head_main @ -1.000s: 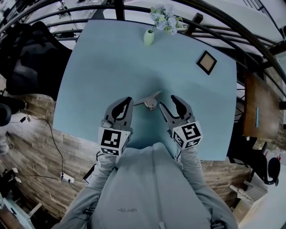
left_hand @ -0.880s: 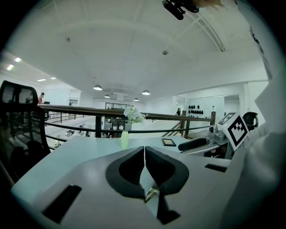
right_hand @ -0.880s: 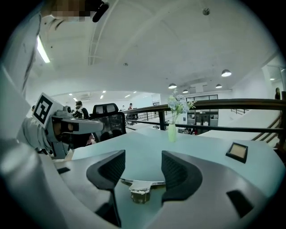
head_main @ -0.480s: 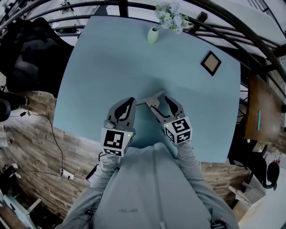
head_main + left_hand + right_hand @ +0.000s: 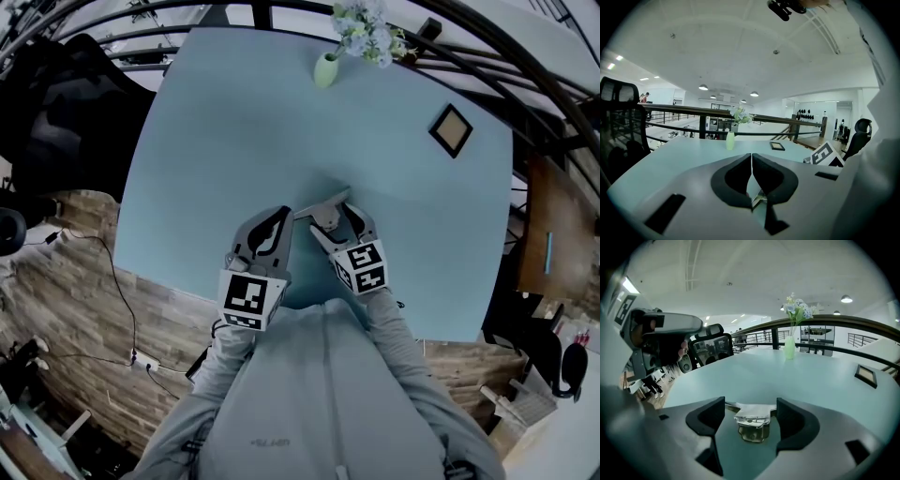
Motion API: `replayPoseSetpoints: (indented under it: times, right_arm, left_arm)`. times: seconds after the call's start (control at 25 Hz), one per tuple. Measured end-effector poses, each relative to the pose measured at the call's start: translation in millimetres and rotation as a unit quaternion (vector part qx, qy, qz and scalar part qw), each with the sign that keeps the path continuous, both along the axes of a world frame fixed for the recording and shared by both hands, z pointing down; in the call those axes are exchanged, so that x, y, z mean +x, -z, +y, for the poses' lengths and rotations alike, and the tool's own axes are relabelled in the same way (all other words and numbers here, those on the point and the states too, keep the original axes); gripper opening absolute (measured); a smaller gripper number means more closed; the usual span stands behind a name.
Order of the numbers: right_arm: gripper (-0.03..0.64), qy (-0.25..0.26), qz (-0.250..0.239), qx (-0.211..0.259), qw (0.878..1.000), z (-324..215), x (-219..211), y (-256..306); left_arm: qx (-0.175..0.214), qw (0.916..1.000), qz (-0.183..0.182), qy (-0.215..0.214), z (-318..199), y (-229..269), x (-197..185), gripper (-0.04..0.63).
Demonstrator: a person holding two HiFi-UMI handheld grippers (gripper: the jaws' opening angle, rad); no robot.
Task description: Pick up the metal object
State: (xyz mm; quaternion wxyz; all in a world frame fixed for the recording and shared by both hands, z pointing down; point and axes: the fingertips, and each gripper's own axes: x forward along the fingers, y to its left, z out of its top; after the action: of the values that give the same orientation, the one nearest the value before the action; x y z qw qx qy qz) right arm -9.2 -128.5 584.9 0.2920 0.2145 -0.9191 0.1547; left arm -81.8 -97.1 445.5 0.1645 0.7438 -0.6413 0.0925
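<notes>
The metal object (image 5: 322,207) lies crosswise on the tabletop (image 5: 234,122), thin end pointing left. It sits untouched between the right tongs (image 5: 337,219), which are opening wide. The left tongs (image 5: 282,215) are closed beside it.

The metal object (image 5: 322,208) lies on the table (image 5: 234,122) between the jaws of the right tool (image 5: 750,405) — vase (image 5: 325,70) behind, frame (image 5: 451,129) far right.

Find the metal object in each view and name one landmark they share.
Head view: metal object, centre of the table, between the right gripper's jaws.
Left gripper view: a sliver, low centre, behind the left gripper's shut jaws.
Right gripper view: low centre, between the opening jaws.
Shared landmark: vase at the table's far edge.
</notes>
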Motion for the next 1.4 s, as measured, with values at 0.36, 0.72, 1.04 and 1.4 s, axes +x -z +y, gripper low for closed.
replayPoseSetpoints:
  times: [0.36, 0.72, 1.04, 1.4]
  right_arm:
    - [0.328, -0.018, 0.052, -0.009, 0.998, -0.1, -3.0, -34.3]
    - [0.327, -0.028, 0.085, 0.002, 0.996, -1.5, -6.5, -47.6]
    - [0.327, -0.018, 0.109, -0.006, 0.994, 0.1, -7.5, -52.2]
    - [0.304, -0.024, 0.109, -0.005, 0.994, -2.8, -4.5, -52.9]
  left_arm:
    - [-0.007, 1.0000, 0.002, -0.002, -1.6, -6.6, -2.6, 0.029]
    - [-0.012, 0.9999, 0.003, 0.007, 1.2, -12.8, -10.9, 0.029]
    - [-0.011, 0.9999, 0.005, 0.005, 1.5, -13.3, -10.9, 0.029]
    - [-0.010, 0.9999, 0.005, 0.010, 4.7, -12.6, -15.1, 0.029]
